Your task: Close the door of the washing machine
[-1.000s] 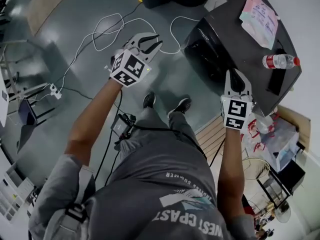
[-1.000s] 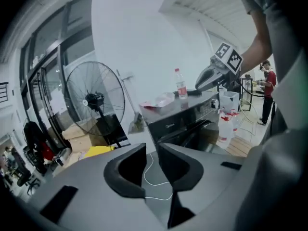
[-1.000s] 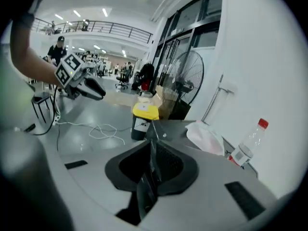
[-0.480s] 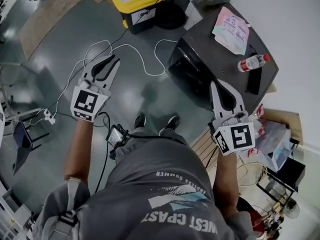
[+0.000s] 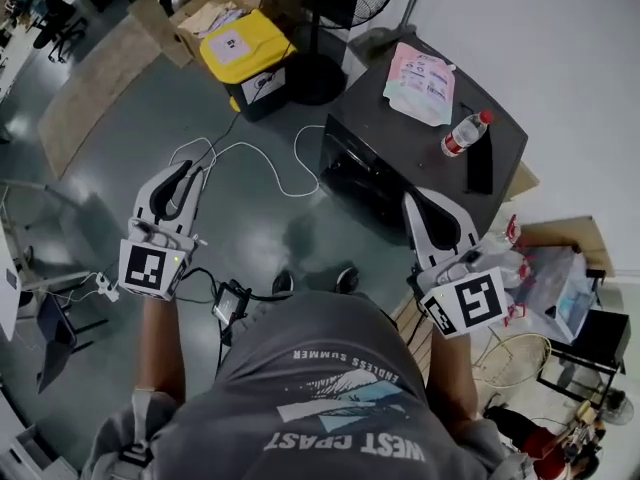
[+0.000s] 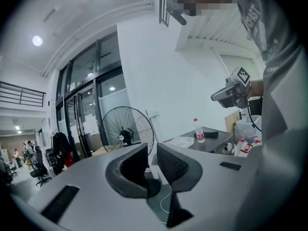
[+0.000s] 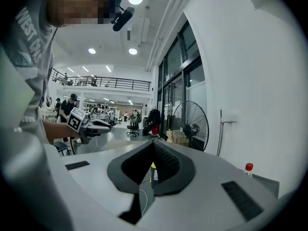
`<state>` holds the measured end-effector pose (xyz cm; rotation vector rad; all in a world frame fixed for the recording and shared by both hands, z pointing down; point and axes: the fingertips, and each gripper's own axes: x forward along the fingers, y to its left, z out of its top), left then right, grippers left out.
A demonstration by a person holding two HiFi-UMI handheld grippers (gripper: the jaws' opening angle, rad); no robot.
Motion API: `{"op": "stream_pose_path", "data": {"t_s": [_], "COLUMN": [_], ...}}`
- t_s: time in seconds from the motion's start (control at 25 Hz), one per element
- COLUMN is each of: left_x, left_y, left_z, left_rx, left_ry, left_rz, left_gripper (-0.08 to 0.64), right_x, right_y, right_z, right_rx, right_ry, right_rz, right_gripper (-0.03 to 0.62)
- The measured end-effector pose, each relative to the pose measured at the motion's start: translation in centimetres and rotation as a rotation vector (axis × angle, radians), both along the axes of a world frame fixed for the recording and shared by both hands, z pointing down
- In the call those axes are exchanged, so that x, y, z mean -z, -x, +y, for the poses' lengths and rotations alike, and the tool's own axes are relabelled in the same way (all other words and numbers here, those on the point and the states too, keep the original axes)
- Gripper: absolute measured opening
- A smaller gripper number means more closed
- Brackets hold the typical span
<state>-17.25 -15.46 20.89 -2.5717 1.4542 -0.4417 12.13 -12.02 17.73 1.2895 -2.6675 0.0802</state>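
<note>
Washing machine [image 5: 420,133]: dark box on the floor, just beyond right gripper [image 5: 411,200] fingertips in head view, well off to the right of left gripper [image 5: 190,171] fingertips. Door [image 5: 352,173] on the front face, turned toward the open floor; looks shut, but that face is too dark to say for sure. On top, past the right fingertips: clear bottle [image 5: 464,134] with red cap, flat black item [image 5: 480,166] just beside it, pinkish printed sheet [image 5: 420,70] further out. Right jaws fully together, tips meeting, nothing gripped. Left jaws down to a narrow slit, just been closing, nothing between the pads, nothing held. Both grippers in the air, pointing roughly level, no pad touching the machine. White cable [image 5: 265,163] looped on the floor between the two sets of fingertips. Yellow-lidded bin [image 5: 245,58] and standing fan [image 5: 330,13] beyond the left fingertips, toward the wall.
</note>
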Motion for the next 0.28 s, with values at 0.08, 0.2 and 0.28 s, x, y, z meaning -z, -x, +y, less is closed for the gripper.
{"op": "stream_pose_path", "data": {"t_s": [0.08, 0.2, 0.28], "left_x": [0.5, 0.9, 1.1], "left_y": [-0.7, -2.0, -2.9], "left_z": [0.3, 0.8, 1.2], "left_rx": [0.005, 0.008, 0.007], "left_ry": [-0.005, -0.006, -0.005], "left_rz": [0.0, 0.008, 0.014], "left_gripper": [0.069, 0.069, 0.069], "right_x": [0.2, 0.3, 0.3], "right_y": [-1.1, -2.7, -3.8], "right_z": [0.2, 0.4, 0.6], "right_rx": [-0.007, -0.014, -0.017], "right_ry": [-0.007, -0.009, -0.009], "right_rz": [-0.008, -0.017, -0.02], "right_gripper": [0.028, 0.026, 0.028]}}
